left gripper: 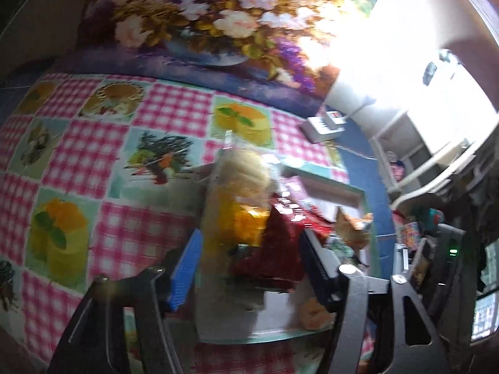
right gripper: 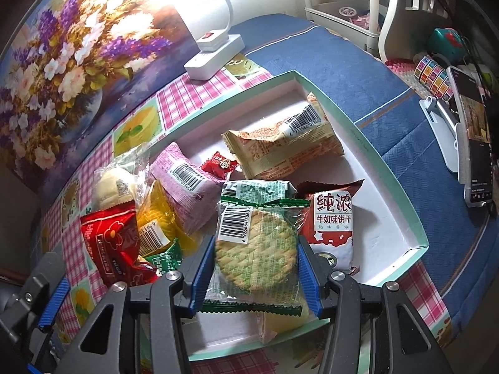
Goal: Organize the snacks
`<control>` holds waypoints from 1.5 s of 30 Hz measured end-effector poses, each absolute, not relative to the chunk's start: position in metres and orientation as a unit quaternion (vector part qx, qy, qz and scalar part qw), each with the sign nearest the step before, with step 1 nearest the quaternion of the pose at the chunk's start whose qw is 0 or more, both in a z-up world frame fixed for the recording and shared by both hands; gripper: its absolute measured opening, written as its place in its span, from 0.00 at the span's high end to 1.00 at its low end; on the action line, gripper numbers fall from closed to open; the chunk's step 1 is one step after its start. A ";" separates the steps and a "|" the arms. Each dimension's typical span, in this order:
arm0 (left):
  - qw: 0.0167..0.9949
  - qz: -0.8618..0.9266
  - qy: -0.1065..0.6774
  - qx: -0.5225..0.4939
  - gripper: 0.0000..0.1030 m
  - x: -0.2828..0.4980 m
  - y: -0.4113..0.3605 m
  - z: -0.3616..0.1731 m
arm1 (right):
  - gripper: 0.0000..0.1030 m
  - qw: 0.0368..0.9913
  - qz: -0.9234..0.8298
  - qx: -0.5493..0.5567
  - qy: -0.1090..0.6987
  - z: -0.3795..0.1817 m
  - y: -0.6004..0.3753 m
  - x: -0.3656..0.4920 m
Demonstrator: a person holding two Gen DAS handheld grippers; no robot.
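Nearest, right hand-held gripper (right gripper: pixel 255 275) pinching a clear-wrapped round cracker packet (right gripper: pixel 255 249), blue pads pressed on both sides of the wrapper, held over the near end of the shallow mint-rimmed box (right gripper: pixel 368 152). Just left of the box's near corner, left hand-held gripper (left gripper: pixel 246 268) spread, pads clear of anything; blurred in its own view, so contact hard to rule out completely. Ahead of its fingers, against the box's left edge, a red packet (right gripper: pixel 109 243), a yellow packet (right gripper: pixel 156 215) and a pale bun in clear wrap (right gripper: pixel 113 184), heaped loosely and partly hanging over the rim toward the checked worktop (right gripper: pixel 184 99). Deeper inside the box: a pink packet (right gripper: pixel 184 184), a small red candy (right gripper: pixel 218 165), a milk biscuit packet (right gripper: pixel 332 227) just right of the cracker, and an orange-beige packet (right gripper: pixel 280 149) nearest the far wall. Beyond the box's far corner, a white power strip (right gripper: pixel 215 56).

Likely trouble from here:
- Slick film in the right grip; cracker packet apt to slide out, or cracker to crack if squeezed harder.
- Heap at the left edge unstable; a nudge from the spread left fingers could tip the bun or red packet out onto the worktop.
- Lowering the cracker onto the biscuit packet could shove neighbours and muddle the layout.
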State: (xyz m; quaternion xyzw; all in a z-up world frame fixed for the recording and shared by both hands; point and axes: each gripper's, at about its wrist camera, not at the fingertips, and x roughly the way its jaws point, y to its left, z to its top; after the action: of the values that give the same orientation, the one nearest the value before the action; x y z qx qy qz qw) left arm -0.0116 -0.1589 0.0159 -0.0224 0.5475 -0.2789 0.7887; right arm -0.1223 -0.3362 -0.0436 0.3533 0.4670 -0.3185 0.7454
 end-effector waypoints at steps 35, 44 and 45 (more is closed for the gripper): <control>0.823 -0.141 0.545 0.072 0.05 0.002 -0.141 -0.008 | 0.00 0.768 -0.360 0.325 0.417 -0.022 -0.338 -0.134; 0.837 -0.121 0.521 0.117 0.05 -0.014 -0.126 0.014 | 0.00 0.807 -0.327 0.277 0.407 0.007 -0.298 -0.136; 0.839 -0.118 0.517 0.123 0.05 -0.016 -0.122 0.017 | 0.00 0.810 -0.321 0.267 0.411 0.008 -0.291 -0.136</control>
State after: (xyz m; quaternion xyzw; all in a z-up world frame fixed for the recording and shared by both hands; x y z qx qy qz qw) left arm -0.0155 -0.1219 0.0174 0.1227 0.5168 -0.1179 0.8390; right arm -0.1360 -0.2908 0.0078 0.2675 0.4105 -0.3215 0.8103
